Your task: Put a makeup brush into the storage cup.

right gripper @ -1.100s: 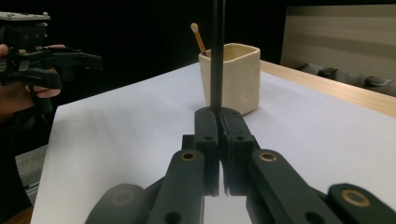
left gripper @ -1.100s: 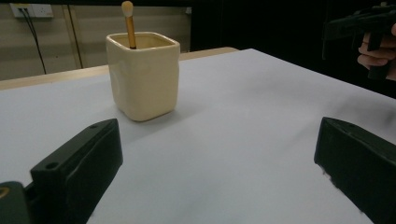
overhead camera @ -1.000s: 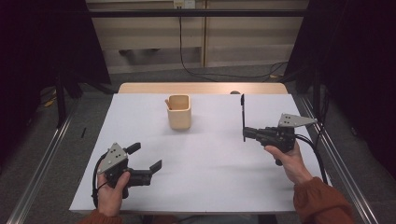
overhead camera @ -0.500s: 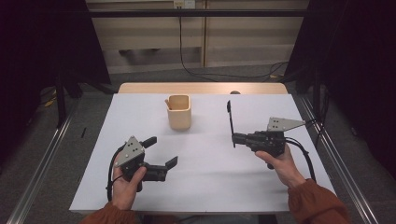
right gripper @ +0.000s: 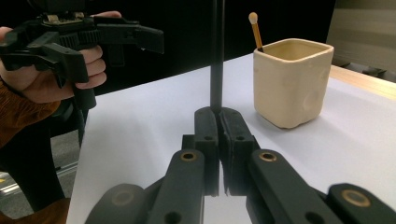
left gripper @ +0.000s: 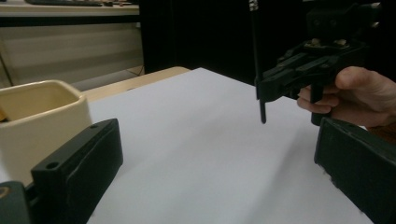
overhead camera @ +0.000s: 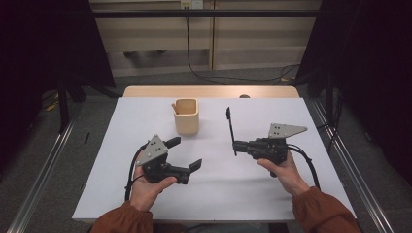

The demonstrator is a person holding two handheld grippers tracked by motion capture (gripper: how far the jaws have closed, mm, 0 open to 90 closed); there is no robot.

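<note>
Starting on the left, we're looking at the left gripper [overhead camera: 185, 153], sitting in the person's left hand [overhead camera: 148, 187] low over the white table sheet [overhead camera: 218, 194]. Its jaws are standing wide apart with nothing between them, and in the left gripper view we're seeing bare sheet in the gap.

Moving toward the middle, a cream square cup [overhead camera: 186, 116] is standing upright on the sheet near the far edge, well apart from both grippers. Inside it we're spotting a thin wooden stick [right gripper: 256, 31] with a pale rounded tip, leaning in a back corner and poking up above the rim. In the high view it's just a small sliver at the cup's left corner. We can't tell whether anything else is lying in the bottom of the cup.

Further right, the right gripper [overhead camera: 234, 145] is being held by the right hand [overhead camera: 285, 170], pointing leftward across the table. Its jaws are pinched together on a slim black rod [overhead camera: 229, 127], gripping it near the lower end so the rod is standing upright. The rod is hanging above the sheet, just to the right of the cup, not touching it. A black cable [overhead camera: 308, 162] is looping from the gripper's back toward the sleeve.
</note>
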